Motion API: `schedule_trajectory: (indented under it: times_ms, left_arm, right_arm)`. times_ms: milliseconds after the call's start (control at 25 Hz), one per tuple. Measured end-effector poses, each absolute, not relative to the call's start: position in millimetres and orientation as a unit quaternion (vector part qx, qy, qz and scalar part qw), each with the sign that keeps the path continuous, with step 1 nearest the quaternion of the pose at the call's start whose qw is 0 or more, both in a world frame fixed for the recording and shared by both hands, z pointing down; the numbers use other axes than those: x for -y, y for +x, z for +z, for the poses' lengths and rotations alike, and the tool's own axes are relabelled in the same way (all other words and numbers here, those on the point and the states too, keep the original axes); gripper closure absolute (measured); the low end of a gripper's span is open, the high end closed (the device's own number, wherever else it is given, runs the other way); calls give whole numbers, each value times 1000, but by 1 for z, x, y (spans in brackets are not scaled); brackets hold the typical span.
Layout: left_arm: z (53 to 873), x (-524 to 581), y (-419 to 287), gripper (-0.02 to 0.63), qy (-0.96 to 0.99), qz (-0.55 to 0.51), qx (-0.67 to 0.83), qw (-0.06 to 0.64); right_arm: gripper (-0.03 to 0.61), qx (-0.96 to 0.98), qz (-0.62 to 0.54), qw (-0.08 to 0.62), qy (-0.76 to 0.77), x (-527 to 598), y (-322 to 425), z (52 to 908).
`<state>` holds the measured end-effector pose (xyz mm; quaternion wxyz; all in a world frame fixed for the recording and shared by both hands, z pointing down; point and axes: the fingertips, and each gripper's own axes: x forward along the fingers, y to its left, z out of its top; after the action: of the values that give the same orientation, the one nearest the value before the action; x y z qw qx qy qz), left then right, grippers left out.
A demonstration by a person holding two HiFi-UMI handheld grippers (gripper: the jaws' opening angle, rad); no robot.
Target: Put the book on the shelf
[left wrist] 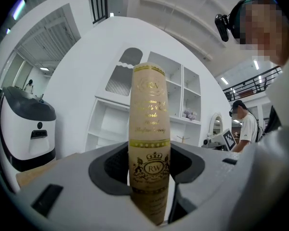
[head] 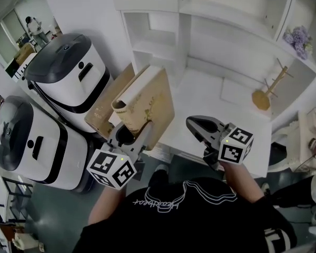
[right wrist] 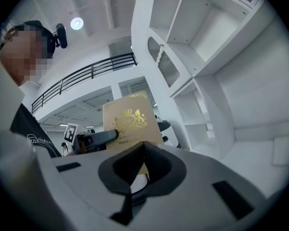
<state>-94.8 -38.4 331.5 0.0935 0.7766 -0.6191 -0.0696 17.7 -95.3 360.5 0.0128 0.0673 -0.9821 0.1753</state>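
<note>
Head view shows tan gold-stamped book [head: 155, 107], seemingly upright.

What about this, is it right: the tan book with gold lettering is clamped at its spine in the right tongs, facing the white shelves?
Not quite: the left tongs clamp the tan book at its spine, facing the white shelves, as the left gripper view shows. The right tongs are shut with nothing between them.
</note>
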Motion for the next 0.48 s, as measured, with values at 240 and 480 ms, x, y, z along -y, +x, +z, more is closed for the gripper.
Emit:
schedule_trajectory:
  times_ms: [240,480]
  left_arm:
    - [323,89,-134,411,792,-67,600,91]
    - [315,139,-167,411,807,-71,580,87]
  right_arm:
    - [572,979,179,9,97,141,-17,354]
    - [572,978,170,7,124,176,-45,345]
